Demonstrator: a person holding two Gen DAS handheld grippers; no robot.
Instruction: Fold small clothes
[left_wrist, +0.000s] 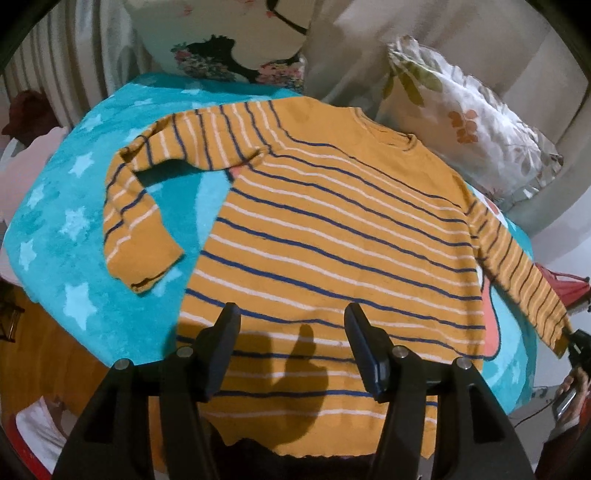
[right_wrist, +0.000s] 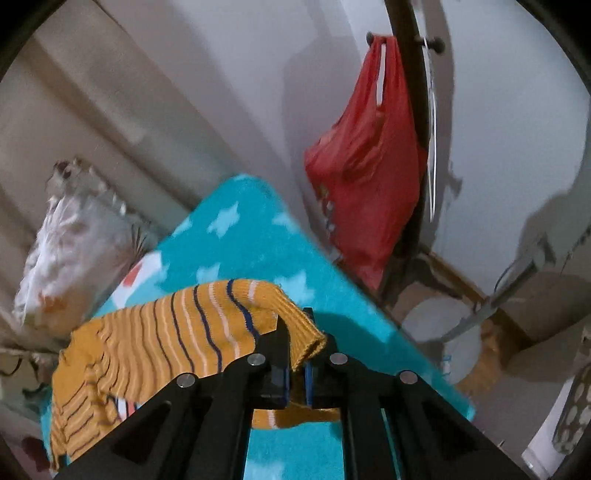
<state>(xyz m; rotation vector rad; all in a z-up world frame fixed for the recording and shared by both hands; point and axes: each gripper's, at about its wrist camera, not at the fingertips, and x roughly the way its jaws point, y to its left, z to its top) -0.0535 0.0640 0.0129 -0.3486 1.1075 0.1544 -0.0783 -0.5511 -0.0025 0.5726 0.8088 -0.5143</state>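
An orange sweater (left_wrist: 332, 229) with blue and white stripes lies flat, chest up, on a teal star-patterned blanket (left_wrist: 66, 221). Its left sleeve (left_wrist: 140, 206) is bent back on itself. My left gripper (left_wrist: 291, 310) hovers open over the sweater's lower body, casting a shadow there, with nothing between its fingers. The other sleeve stretches out to the right edge, where my right gripper (left_wrist: 576, 343) holds its cuff. In the right wrist view the right gripper (right_wrist: 297, 332) is shut on that sleeve cuff (right_wrist: 306, 339), and the sleeve (right_wrist: 177, 332) is lifted off the blanket (right_wrist: 251, 236).
A leaf-print pillow (left_wrist: 469, 122) lies at the far right of the blanket and a floral pillow (left_wrist: 229, 48) leans at the back. A red bag (right_wrist: 369, 162) hangs by the wall beyond the blanket's edge. A white round object (right_wrist: 439, 314) sits on the floor below.
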